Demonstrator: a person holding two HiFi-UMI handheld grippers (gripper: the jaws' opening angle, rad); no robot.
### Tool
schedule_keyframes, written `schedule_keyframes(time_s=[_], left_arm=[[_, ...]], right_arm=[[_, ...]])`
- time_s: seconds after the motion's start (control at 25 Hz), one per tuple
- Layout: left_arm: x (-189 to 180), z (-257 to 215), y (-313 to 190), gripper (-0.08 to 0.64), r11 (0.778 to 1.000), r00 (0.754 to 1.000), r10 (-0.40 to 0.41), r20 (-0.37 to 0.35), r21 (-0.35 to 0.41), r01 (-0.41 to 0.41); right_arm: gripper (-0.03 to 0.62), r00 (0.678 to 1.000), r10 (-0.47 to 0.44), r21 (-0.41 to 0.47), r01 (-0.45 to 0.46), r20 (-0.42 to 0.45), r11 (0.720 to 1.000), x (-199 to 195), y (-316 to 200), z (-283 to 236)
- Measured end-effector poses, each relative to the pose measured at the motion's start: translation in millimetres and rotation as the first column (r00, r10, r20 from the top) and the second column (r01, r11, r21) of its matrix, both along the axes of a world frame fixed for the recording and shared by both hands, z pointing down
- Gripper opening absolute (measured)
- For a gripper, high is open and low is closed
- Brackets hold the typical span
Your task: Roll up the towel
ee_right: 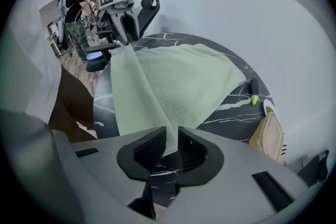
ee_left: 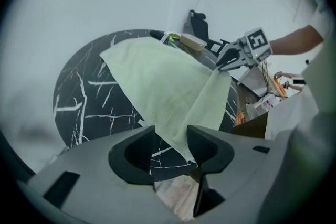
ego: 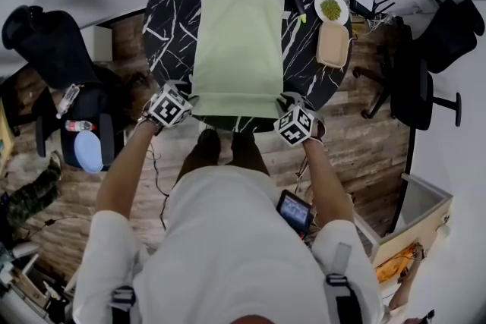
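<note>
- The towel (ego: pixel 238 49), pale green, lies spread on the round black marble table (ego: pixel 171 4) in the upper middle of the head view. Its long side runs from the far edge of the table toward the person.
- The lower edge of the towel is at the near rim of the table, and both grippers stand at its two lower corners.
- The left gripper (ego: pixel 186 97) is at the lower left corner of the towel. In the left gripper view its jaws (ee_left: pixel 170 147) are spread. The towel corner (ee_left: pixel 178 128) hangs between them and lies against the right-hand pad only, with a gap to the other pad.
- The right gripper (ego: pixel 286 99) is at the lower right corner. In the right gripper view its jaws (ee_right: pixel 172 147) stand close together and pinch the towel corner (ee_right: pixel 170 136). The cloth fills the narrow slit between the pads.
- In both gripper views the near edge of the towel is raised off the table and runs as a fold from one gripper to the other.
- At the upper right of the table, just beside the towel, are a white plate (ego: pixel 331 8) with something green on it and a beige container (ego: pixel 333 44) below it.
</note>
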State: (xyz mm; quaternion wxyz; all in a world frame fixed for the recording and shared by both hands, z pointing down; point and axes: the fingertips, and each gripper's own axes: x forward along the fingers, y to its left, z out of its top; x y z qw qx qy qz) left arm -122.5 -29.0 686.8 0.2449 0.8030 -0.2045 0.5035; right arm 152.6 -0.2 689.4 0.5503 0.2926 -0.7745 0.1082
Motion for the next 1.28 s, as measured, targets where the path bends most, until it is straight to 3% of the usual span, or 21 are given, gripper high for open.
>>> schedule_keyframes(time_s=[0.16, 0.28, 0.4, 0.52, 0.8, 1.28], left_arm=[[-1, -22, 6, 0.173, 0.984, 0.995, 0.093, 0.024, 0.149, -0.095], [3, -36, 17, 0.175, 0.960, 0.984, 0.171, 0.055, 0.217, -0.179], [22, -37, 48, 0.175, 0.922, 0.950, 0.302, 0.080, 0.231, -0.312], [38, -17, 81, 0.175, 0.882, 0.903, 0.414, 0.112, 0.193, -0.429], [24, 26, 79, 0.176, 0.895, 0.897, 0.396, 0.198, 0.136, -0.425], [27, 36, 63, 0.115, 0.881, 0.872, 0.423, 0.247, 0.113, -0.460]], right_arm=[[0.066, 1.000, 0.016, 0.099, -0.015, -0.003, 0.995, 13, -2, -24], [0.060, 0.997, -0.072, 0.112, 0.072, -0.007, 0.991, 7, 14, -34], [0.057, 0.970, -0.241, 0.077, 0.242, -0.021, 0.967, -16, 46, -26], [0.060, 0.953, -0.303, 0.027, 0.304, -0.031, 0.952, -28, 68, -8], [0.083, 0.949, -0.309, -0.014, 0.308, -0.064, 0.951, -28, 75, 19], [0.037, 0.964, -0.257, -0.023, 0.256, -0.070, 0.966, -30, 62, 32]])
